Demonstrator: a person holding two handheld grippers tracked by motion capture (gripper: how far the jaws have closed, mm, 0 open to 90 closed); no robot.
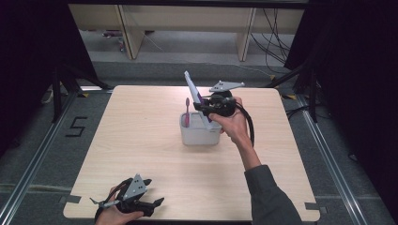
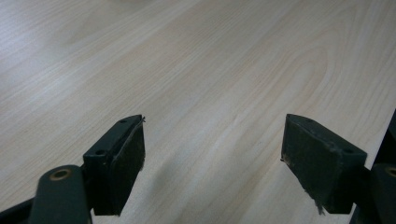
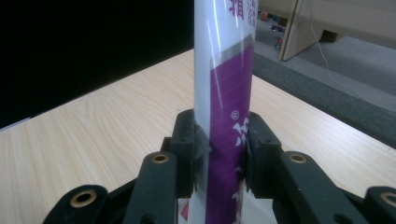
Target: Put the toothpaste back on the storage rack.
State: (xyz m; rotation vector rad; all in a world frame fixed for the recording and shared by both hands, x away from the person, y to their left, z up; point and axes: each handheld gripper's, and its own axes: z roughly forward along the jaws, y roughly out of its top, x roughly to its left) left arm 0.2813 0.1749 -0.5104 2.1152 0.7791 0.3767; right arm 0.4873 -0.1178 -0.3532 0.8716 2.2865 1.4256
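One tube of toothpaste [image 3: 224,116], white with a purple panel, is pinched between the jaws of the right gripper [image 1: 206,110] and held tilted over the grey cup [image 1: 200,133] near the middle of the table [image 1: 141,140]. Its lower end seems to dip inside the cup's rim, though I cannot tell whether it touches the bottom. The step in hand looks like putting the tube into the cup, close to done. The next move calls for lowering it until it rests against the wall, then spreading the jaws and lifting clear without knocking the cup over. Inside the cup a pink toothbrush [image 1: 187,112] already stands, head up, at the left side. Well apart, at the near edge of the table, the left gripper [image 2: 212,158] rests low over bare wood with its jaws spread wide and nothing between them.
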